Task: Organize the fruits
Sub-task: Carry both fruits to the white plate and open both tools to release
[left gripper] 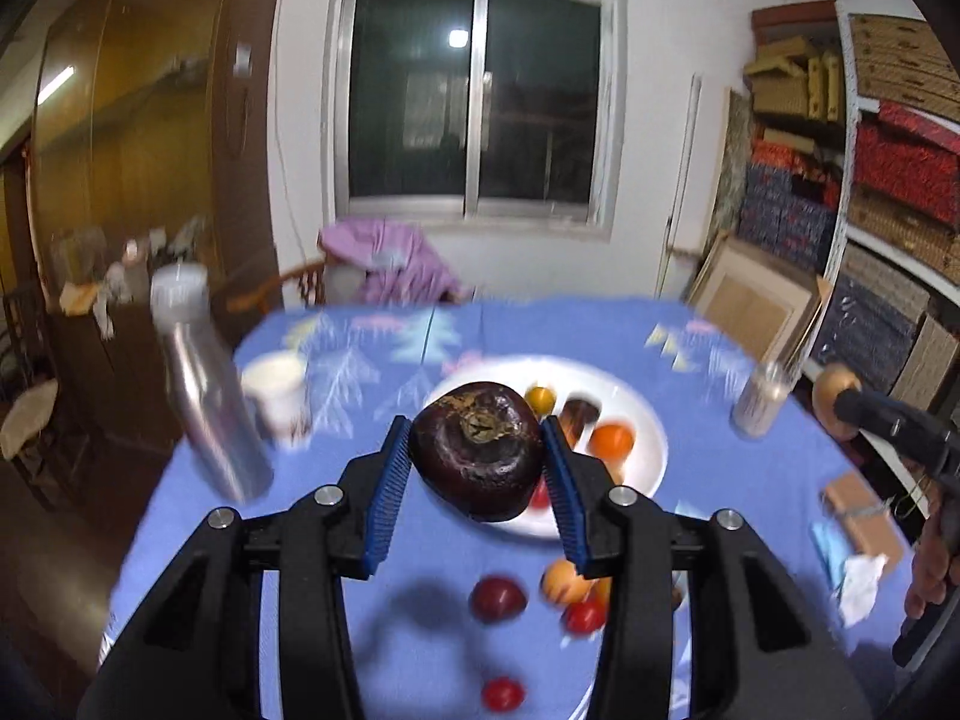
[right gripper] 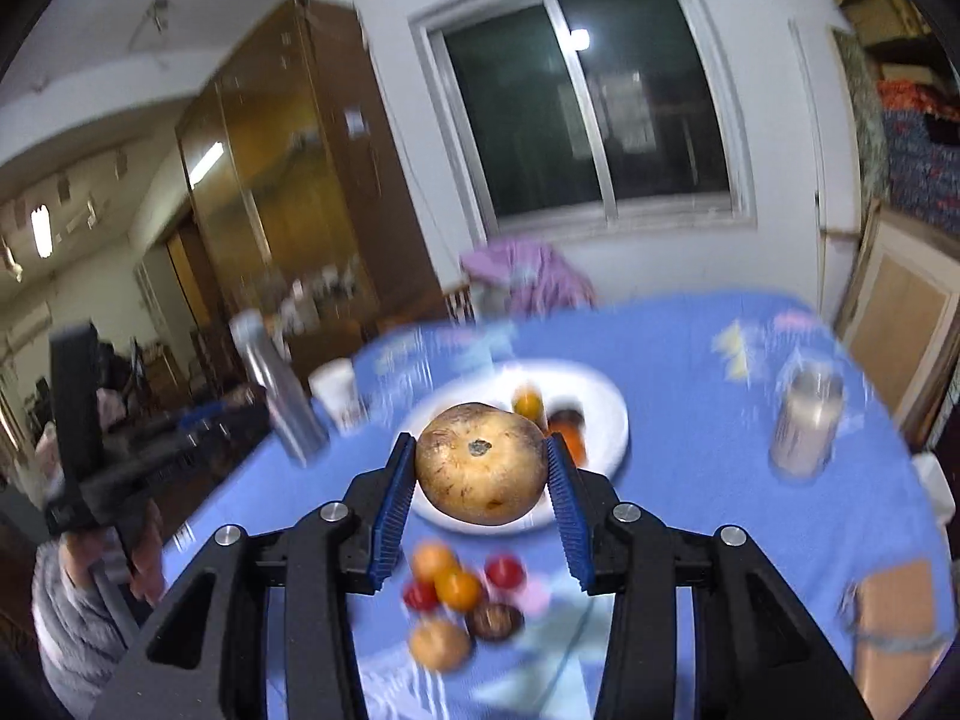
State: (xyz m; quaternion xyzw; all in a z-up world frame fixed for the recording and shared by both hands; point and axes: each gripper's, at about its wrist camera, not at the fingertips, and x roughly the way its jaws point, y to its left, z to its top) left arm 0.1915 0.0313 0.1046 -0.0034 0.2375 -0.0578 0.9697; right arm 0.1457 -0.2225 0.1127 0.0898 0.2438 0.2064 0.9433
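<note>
Surroundings: counter (left gripper: 420,648) covered in a blue patterned cloth. White plate (left gripper: 651,468) near its middle, carrying a small yellow fruit (left gripper: 540,399), a dark fruit (left gripper: 581,414) and an orange fruit (left gripper: 612,441); further contents are hidden behind the held fruit. Tall metal bottle (left gripper: 204,384) stands left of the plate, a white paper cup (left gripper: 279,399) just beside it. A metal can (left gripper: 762,399) stands right of the plate, well apart from it. Cardboard box (left gripper: 858,507) and crumpled white paper (left gripper: 861,585) near the right edge of the counter. Background blurred in both views.

Loose fruit on the cloth in front of the plate, left wrist view: dark red fruit (left gripper: 497,599), pale orange fruit (left gripper: 564,582), two small red ones (left gripper: 583,617) (left gripper: 503,693). Right wrist view shows the same cluster (right gripper: 459,591) between the plate (right gripper: 612,420) and the camera.

Left gripper (left gripper: 477,450): blue-padded fingers (left gripper: 390,498) part-way open, clamped on either side of a dark purple fruit (left gripper: 480,450), dried calyx facing the camera. Fruit held above the counter, over the near edge of the plate.

Right gripper (right gripper: 480,462): fingers (right gripper: 393,504) at a similar spread, pressed against both sides of a tan, speckled round fruit (right gripper: 480,462). Held in the air, in front of the plate's near rim. The same fruit and gripper show at the right margin of the left wrist view (left gripper: 837,399).
</note>
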